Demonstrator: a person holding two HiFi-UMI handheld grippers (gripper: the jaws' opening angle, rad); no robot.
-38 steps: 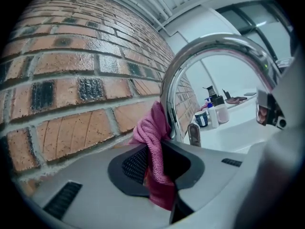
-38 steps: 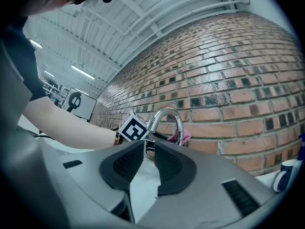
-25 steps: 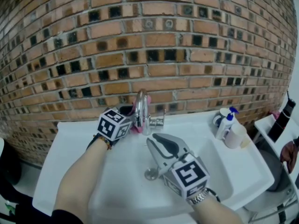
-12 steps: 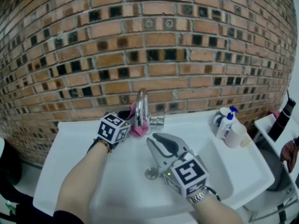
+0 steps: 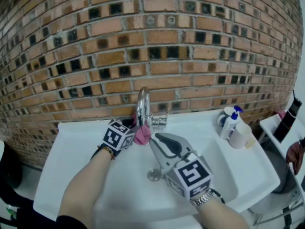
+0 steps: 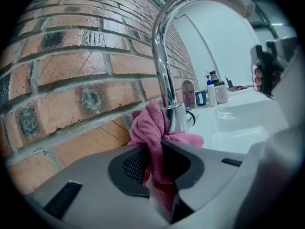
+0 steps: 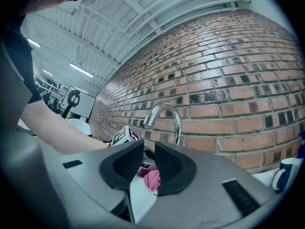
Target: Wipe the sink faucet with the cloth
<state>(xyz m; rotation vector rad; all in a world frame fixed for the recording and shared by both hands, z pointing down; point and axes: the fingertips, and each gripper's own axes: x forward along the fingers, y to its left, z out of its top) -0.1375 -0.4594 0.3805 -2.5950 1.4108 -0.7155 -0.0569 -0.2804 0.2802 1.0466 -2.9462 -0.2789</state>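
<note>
At sink's back edge, under brick wall (image 5: 167,42): left gripper (image 5: 133,130) (image 6: 155,161) clamps pink cloth (image 5: 142,134) (image 6: 152,128) between its 2 jaws. Cloth is bunched against lower stem of chrome faucet (image 5: 143,104) (image 6: 164,70), touching it on its left side. Faucet upright, spout arching over white sink (image 5: 228,175). Right gripper (image 5: 164,144) (image 7: 148,163) hovers over basin in front of faucet, pointing toward it. Its jaws are a narrow gap apart with nothing between them; cloth shows beyond gap. Drain (image 5: 153,175) sits just beside right gripper. Pump bottle (image 5: 230,123) and cup (image 5: 240,137) stand at sink's right rear corner, well apart from both grippers.
</note>
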